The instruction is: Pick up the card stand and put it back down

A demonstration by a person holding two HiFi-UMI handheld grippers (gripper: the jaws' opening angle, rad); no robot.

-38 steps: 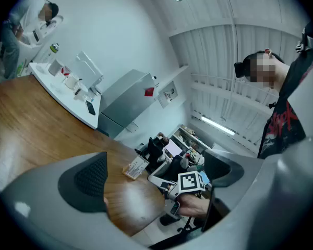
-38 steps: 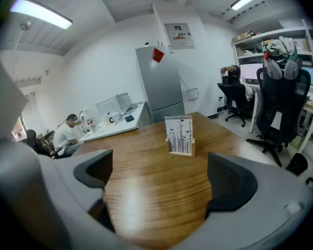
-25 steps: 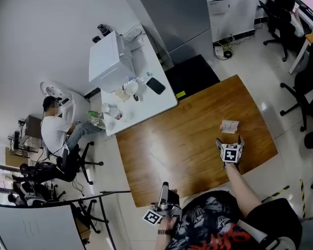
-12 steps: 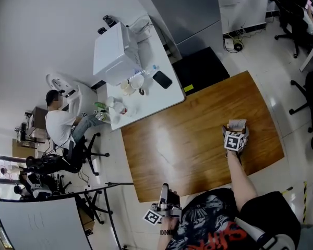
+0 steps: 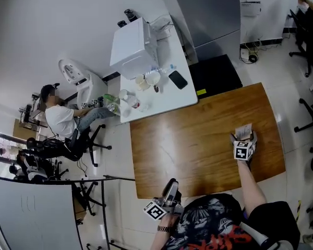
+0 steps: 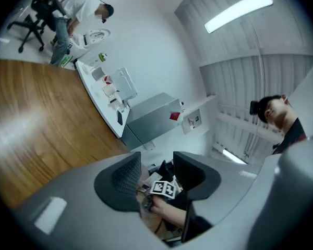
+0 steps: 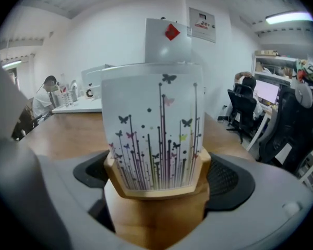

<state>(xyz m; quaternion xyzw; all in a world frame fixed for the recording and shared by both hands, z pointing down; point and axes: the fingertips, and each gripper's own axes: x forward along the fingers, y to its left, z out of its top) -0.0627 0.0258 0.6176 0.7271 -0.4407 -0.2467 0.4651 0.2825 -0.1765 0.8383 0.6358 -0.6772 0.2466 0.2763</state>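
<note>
Found card stand (image 5: 244,130) between jaws of right gripper (image 5: 244,136), at right part of wooden table (image 5: 198,145). Noted left gripper (image 5: 172,187) just off that table's near edge. Recorded white table (image 5: 172,102) against its far left corner, bearing box (image 5: 133,48) and phone (image 5: 178,79). Observed seated person (image 5: 60,121) left of white table, floor mat (image 5: 216,74) right of it. Logged cabinet (image 5: 203,9) behind mat.

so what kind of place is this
Most likely an office or lab workroom: swivel chairs, a monitor, and a seated person working beside a white table with cups.
</note>
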